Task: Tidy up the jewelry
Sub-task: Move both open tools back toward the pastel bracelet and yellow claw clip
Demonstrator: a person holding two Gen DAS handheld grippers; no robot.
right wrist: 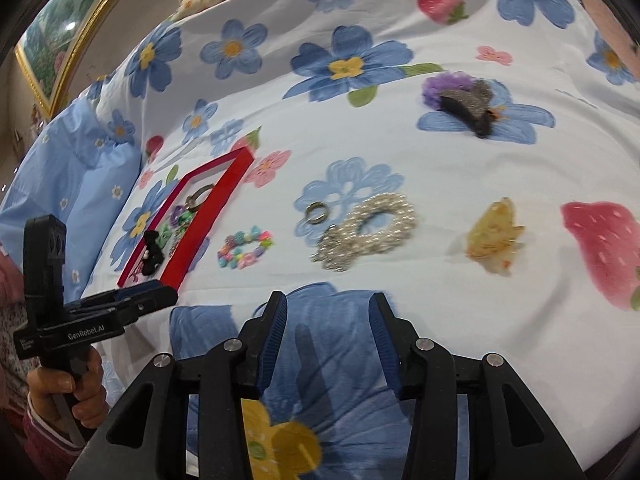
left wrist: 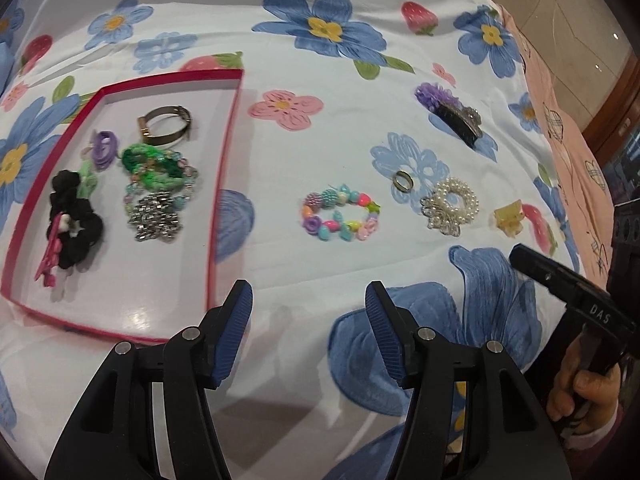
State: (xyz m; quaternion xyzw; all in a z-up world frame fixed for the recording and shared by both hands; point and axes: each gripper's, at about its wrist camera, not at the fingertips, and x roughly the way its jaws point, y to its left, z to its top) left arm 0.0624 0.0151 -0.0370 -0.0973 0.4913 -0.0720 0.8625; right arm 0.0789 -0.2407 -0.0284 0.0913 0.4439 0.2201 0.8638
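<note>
A red-rimmed tray (left wrist: 224, 152) (right wrist: 224, 204) lies on the floral bedsheet and holds several pieces: a black scrunchie (left wrist: 74, 228), a metal bangle (left wrist: 166, 126), green and beaded bracelets (left wrist: 160, 168). Loose on the sheet are a colourful bead bracelet (left wrist: 340, 216) (right wrist: 245, 249), a small ring (left wrist: 402, 180) (right wrist: 317, 213), a pearl scrunchie (left wrist: 452, 204) (right wrist: 366, 230), a yellow claw clip (left wrist: 509, 218) (right wrist: 494, 236) and a purple and black hair clip (left wrist: 450, 114) (right wrist: 464, 100). My left gripper (left wrist: 310, 300) is open and empty near the tray's right corner. My right gripper (right wrist: 328, 312) is open and empty, short of the pearl scrunchie.
The bedsheet (left wrist: 360, 80) has a pink cloth (left wrist: 560, 128) along its right side. A light blue pillow (right wrist: 68, 176) lies left of the tray. A framed picture (right wrist: 68, 24) hangs at the far left.
</note>
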